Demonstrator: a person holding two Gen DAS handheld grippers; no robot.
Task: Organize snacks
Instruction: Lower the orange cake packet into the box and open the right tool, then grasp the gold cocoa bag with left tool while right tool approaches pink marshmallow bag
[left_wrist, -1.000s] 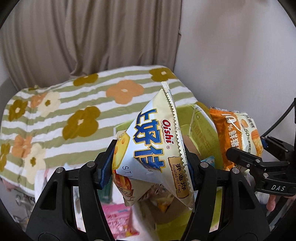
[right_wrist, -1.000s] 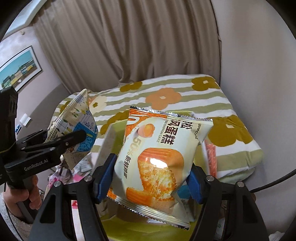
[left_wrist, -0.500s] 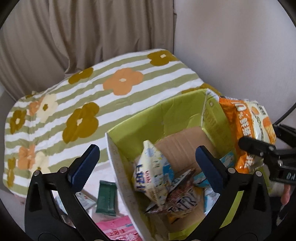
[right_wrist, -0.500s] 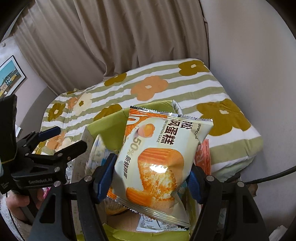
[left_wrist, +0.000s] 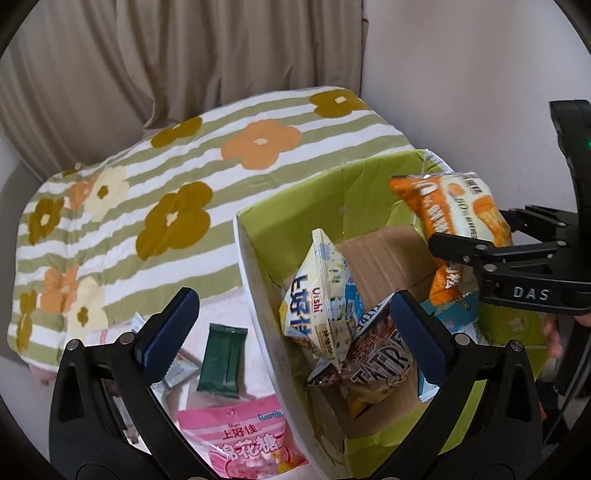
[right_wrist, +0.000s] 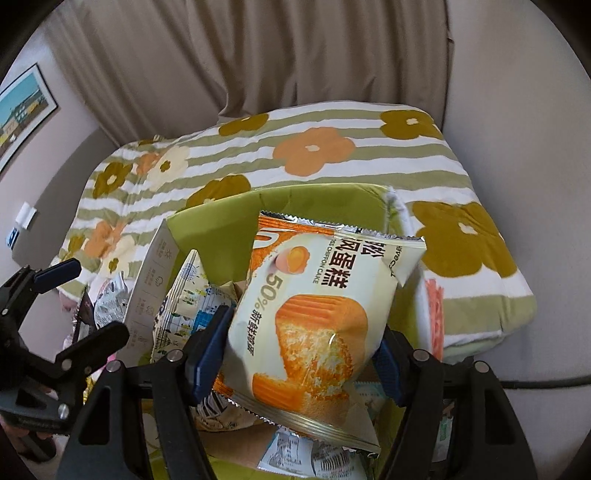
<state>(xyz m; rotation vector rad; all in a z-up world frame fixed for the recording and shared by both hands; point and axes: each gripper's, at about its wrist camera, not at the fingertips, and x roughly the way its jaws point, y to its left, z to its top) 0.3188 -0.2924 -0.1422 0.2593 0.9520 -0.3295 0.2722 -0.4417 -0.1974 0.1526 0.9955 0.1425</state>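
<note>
The left hand-held gripper (left_wrist: 295, 332) hung wide apart with nothing between its blue pads, poised over the near wall of the green box (left_wrist: 295, 229). Inside the box an Oishi bag (left_wrist: 317, 295) stood tilted on its edge, leaning on a dark crinkled packet (left_wrist: 380, 362). The right hand-held gripper (right_wrist: 301, 354) was clamped on a chiffon cake pack (right_wrist: 317, 306), holding it above the box's right side. Outside the box, to its left, lay a dark green sachet (left_wrist: 221, 354) and a pink marshmallow bag (left_wrist: 247, 439), just beside each other. Behind it all a flowered, striped quilt (left_wrist: 129, 206) covered the bed, with a beige curtain (left_wrist: 184, 55) behind.
</note>
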